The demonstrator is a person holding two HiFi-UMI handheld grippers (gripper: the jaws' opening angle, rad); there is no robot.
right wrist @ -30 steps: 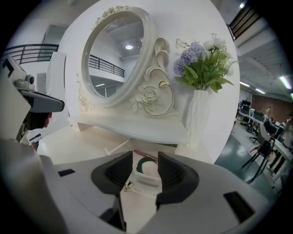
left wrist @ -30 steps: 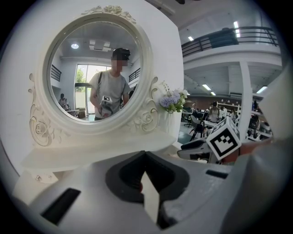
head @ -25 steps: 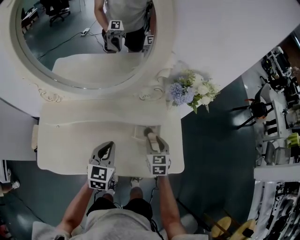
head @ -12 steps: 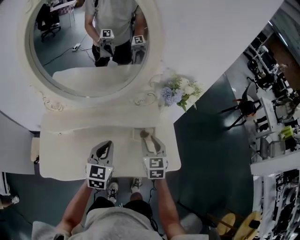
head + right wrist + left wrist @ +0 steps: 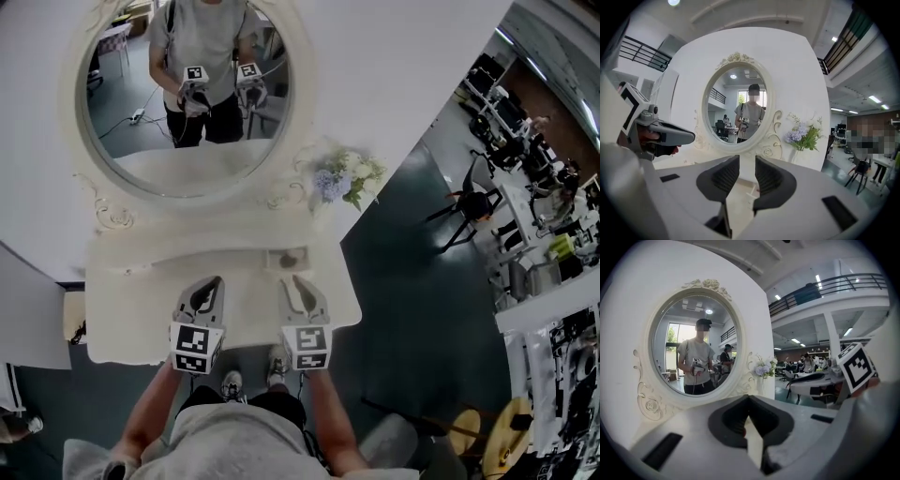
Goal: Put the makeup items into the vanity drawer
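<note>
1. The drawer [image 5: 274,260] is a small open compartment set in the desk [image 5: 141,300] on its right half. A small dark item [image 5: 292,259] lies inside it, touching neither hand-held gripper.
2. The right hand-held gripper [image 5: 300,285] hangs just on the person's side of the drawer, pointing almost straight at it. Its jaws stand apart and are closing, and its own view shows only bare desk between them [image 5: 747,171].
3. The left hand-held gripper [image 5: 208,286] is also on the person's side of the drawer, but well off to its left. Its tips meet and it grips nothing [image 5: 749,399].
4. The relation that matters is that the drawer and its item lie directly ahead of the right hand-held gripper, on the line of its jaws. The left one would have to cross sideways, so the right is clearly the nearer.
5. The item is too small in the head view for its long axis to be told.
6. No other makeup item shows on the desk around the drawer, so I judge this item is already placed, and any further work on the drawer falls to the right hand.
</note>
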